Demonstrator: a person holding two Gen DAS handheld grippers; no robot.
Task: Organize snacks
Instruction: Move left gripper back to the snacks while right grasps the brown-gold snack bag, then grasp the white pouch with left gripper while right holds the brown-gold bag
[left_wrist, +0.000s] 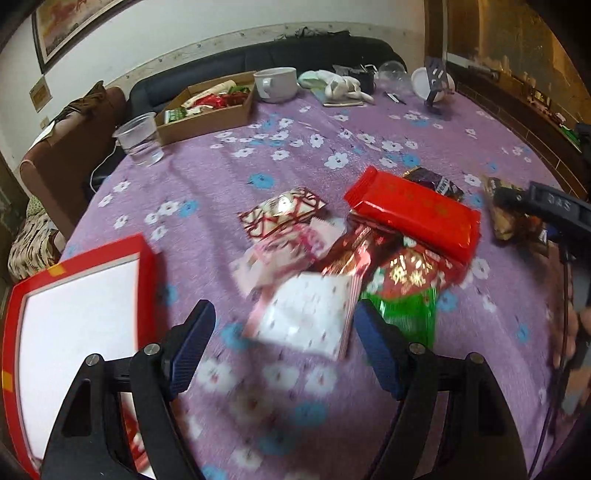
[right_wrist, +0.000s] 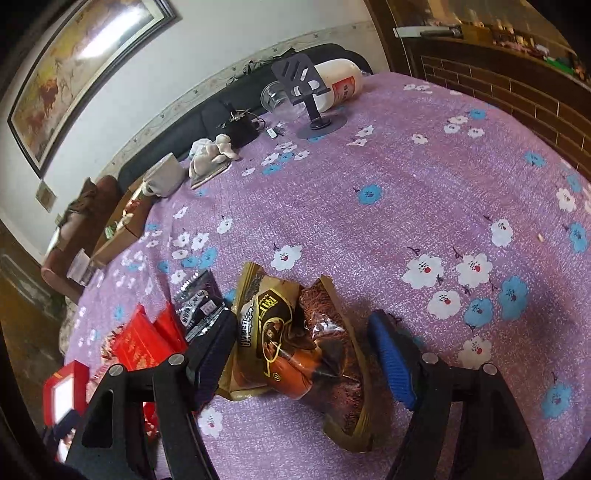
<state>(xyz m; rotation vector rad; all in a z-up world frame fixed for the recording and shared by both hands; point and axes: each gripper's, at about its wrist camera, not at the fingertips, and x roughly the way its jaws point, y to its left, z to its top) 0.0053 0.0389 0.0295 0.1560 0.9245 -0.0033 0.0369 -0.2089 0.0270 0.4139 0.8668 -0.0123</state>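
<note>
Crinkly foil packets lie heaped on the purple flowered tablecloth (left_wrist: 295, 155). The left gripper (left_wrist: 284, 345) is spread wide over a white spotted packet (left_wrist: 310, 314), pinching nothing; the right gripper (right_wrist: 303, 354) is likewise spread around a brown-and-gold bag (right_wrist: 295, 347), apparently without pressing it. The slick bag could slide out of a shallow pinch, and the overlapped red packet (left_wrist: 413, 214) might get dragged along. The red box (left_wrist: 74, 314) sits close at left.

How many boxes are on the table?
2. A cardboard box holding snacks sits at the far left, by the mug. A red box, empty inside, lies at the near left edge. Others may be out of view.
</note>
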